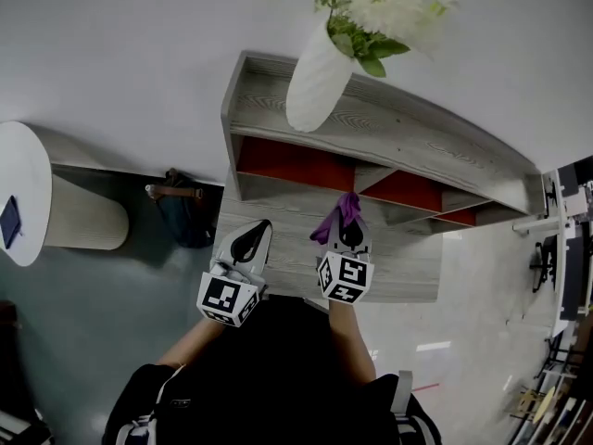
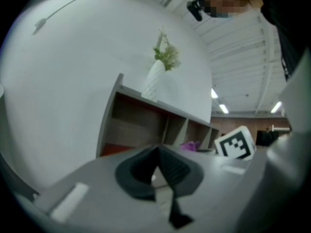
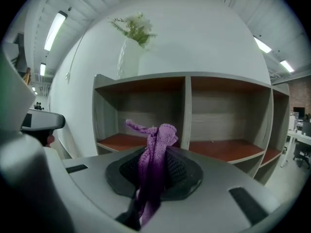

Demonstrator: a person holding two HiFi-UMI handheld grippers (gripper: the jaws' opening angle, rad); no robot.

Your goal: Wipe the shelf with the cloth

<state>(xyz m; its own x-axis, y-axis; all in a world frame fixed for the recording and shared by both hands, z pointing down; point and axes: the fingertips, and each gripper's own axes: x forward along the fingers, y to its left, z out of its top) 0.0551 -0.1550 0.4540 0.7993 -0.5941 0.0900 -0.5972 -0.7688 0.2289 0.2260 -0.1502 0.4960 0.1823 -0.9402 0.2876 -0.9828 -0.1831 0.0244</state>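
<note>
purple cloth clamped in right hand-held gripper

There is one grey shelf unit in the upper middle of the head view, and it has three open compartments. One white vase stands on top. There is one purple cloth. There are two grippers, the left gripper and the right gripper, each with one marker cube. At the left are one round table and one dark bag.
</note>
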